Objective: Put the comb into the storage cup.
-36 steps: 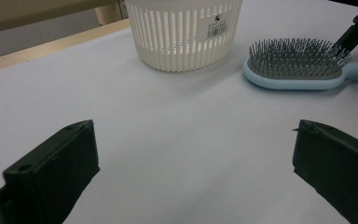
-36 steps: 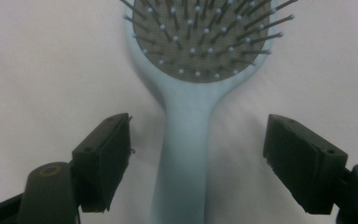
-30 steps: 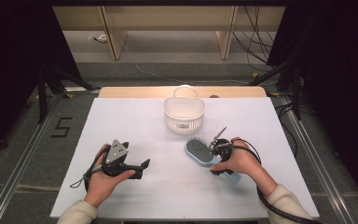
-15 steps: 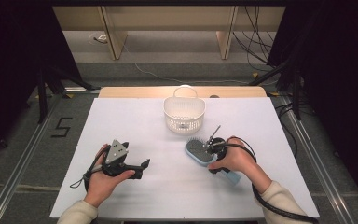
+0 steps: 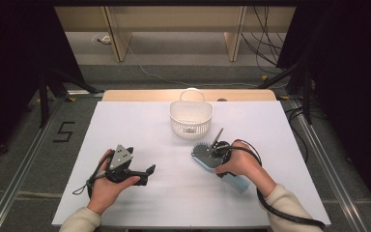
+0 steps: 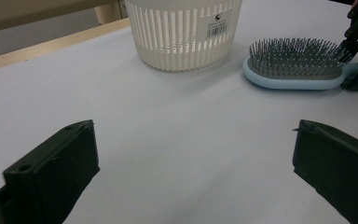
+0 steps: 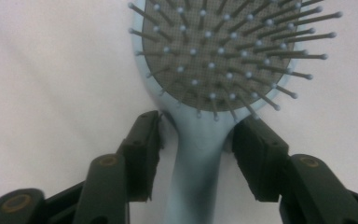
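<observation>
A light blue hairbrush lies bristles up on the white table, in front of a white slotted basket. My right gripper straddles the brush's neck just below the bristle pad. Its jaws have just been closing, and a narrow gap still shows on each side of the handle. My left gripper rests low over the table at the front left, open and with nothing between its jaws. It faces the basket and the brush.
The basket stands at the middle back of the table, near the wooden far edge. Cables trail from both grippers, one looping by the right forearm. Dark floor and metal rails surround the table.
The right gripper has slid slightly left along the brush towards its head, and its jaws have drawn in around the neck. The left hand and gripper have stayed where they were.
</observation>
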Demonstrator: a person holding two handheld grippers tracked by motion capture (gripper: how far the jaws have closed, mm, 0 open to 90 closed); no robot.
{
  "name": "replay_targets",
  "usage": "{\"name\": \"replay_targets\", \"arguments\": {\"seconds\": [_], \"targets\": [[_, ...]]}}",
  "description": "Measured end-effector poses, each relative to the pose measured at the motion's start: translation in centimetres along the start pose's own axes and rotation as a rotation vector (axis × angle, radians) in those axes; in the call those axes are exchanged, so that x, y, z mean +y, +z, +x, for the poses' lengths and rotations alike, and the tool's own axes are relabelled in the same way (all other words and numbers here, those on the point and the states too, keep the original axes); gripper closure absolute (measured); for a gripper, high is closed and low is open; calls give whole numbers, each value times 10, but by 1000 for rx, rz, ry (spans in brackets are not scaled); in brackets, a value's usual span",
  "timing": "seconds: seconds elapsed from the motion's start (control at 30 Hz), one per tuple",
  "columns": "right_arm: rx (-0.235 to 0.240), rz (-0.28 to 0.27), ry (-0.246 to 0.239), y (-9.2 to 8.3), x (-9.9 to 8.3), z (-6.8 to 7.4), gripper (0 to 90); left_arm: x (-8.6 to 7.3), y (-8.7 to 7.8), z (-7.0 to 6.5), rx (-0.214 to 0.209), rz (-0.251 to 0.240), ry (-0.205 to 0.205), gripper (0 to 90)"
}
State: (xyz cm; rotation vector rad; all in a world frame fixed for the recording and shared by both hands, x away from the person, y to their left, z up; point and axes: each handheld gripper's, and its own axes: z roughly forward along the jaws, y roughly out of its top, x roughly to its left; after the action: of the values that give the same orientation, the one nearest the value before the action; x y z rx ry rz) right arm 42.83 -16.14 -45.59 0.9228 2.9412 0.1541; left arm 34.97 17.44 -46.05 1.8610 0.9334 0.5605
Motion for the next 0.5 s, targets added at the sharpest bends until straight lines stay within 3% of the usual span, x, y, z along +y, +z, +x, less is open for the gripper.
{"name": "replay_targets", "arguments": {"seconds": [0.5], "targets": [[11,38,23,0,6,-1,685,0,0,0,-1,2,2,0]]}}
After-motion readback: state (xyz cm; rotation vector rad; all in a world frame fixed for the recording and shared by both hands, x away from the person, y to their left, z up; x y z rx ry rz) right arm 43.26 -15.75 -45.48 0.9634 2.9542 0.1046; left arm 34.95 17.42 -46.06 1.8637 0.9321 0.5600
